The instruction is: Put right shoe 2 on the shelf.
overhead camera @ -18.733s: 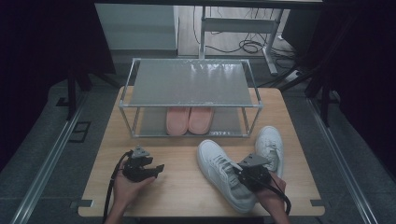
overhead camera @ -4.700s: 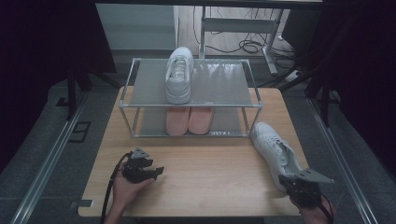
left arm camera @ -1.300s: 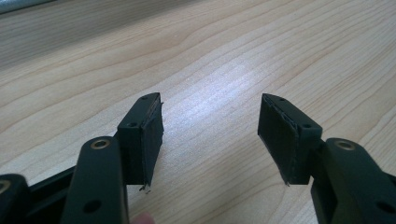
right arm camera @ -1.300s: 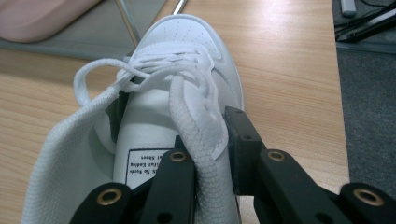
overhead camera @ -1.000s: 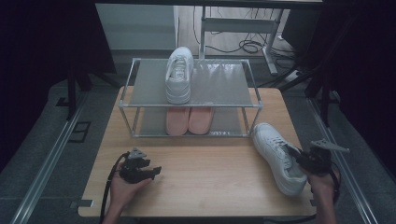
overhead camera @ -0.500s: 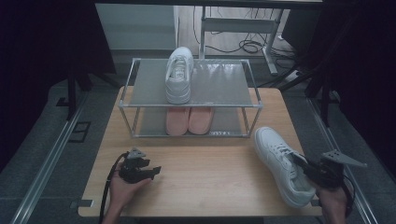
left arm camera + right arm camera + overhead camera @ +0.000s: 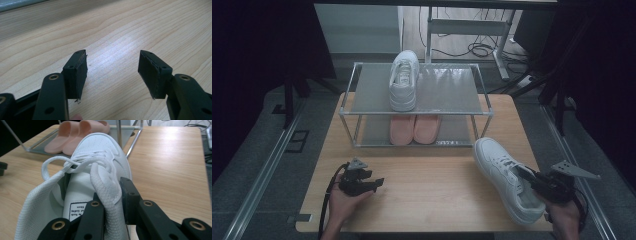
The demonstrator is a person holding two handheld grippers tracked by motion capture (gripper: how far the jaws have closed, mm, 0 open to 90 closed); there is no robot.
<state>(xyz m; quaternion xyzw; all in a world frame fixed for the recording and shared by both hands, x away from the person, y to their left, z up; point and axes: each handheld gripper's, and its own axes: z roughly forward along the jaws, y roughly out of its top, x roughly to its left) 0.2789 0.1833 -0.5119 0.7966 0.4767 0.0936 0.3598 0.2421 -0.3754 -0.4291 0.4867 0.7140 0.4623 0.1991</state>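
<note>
A white sneaker (image 7: 504, 172) lies on the right side of the wooden table (image 7: 437, 195), toe toward the rack. My right gripper (image 7: 532, 179) is shut on its heel-side collar. In the right gripper view one jaw sits inside the sneaker (image 7: 97, 162) and the other outside, with the right gripper (image 7: 112, 195) pinching the mesh wall. A second white sneaker (image 7: 404, 80) stands on the rack's top shelf (image 7: 452, 95). My left gripper (image 7: 374, 184) rests on the table at the near left. The left gripper (image 7: 112, 72) is open with bare wood between its jaws.
A pair of pink slippers (image 7: 414, 128) sits on the rack's lower shelf, and the slippers (image 7: 75, 135) also appear beyond the sneaker's toe. The rack's metal posts (image 7: 474, 132) stand just behind the held sneaker. The table's near edge is close to both hands.
My right gripper has moved toward the near right corner, taking the sneaker's heel with it. The left gripper has stayed where it was.
</note>
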